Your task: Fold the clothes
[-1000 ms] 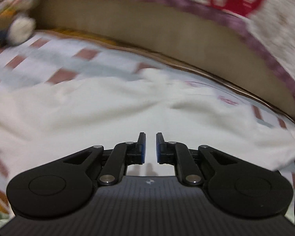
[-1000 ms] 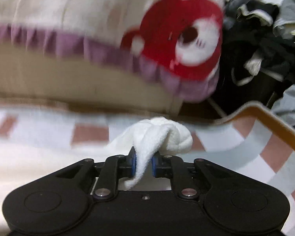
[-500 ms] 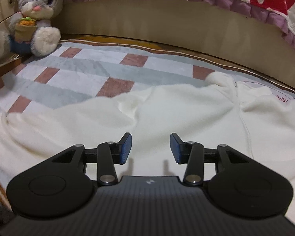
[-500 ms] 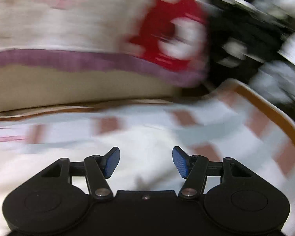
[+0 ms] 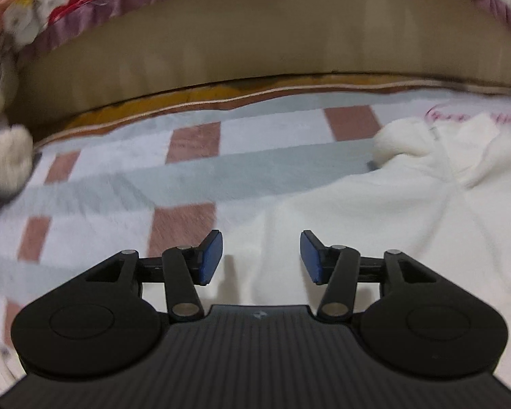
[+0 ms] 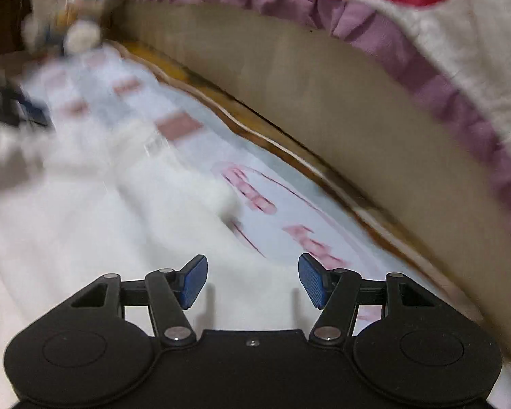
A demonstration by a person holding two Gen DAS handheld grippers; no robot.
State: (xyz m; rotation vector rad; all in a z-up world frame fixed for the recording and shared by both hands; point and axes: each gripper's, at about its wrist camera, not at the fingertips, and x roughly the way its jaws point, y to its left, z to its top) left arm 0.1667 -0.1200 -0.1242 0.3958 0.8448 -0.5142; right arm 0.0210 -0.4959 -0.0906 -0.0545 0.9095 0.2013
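The cream fleece garment [image 5: 408, 204] lies spread and rumpled on the checked blanket [image 5: 187, 170], no neat fold visible. The left tool [image 5: 261, 255] is opening, nothing between its pads; the right tool [image 6: 252, 279] stands apart, empty. Most folding likely remains.

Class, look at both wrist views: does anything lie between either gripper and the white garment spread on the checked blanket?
Nothing visible does. The left gripper, its jaws opening, and the right gripper, jaws apart, both hang directly over the white garment with nothing between their fingers. The stuffed toy sits off at the blanket's far edge.
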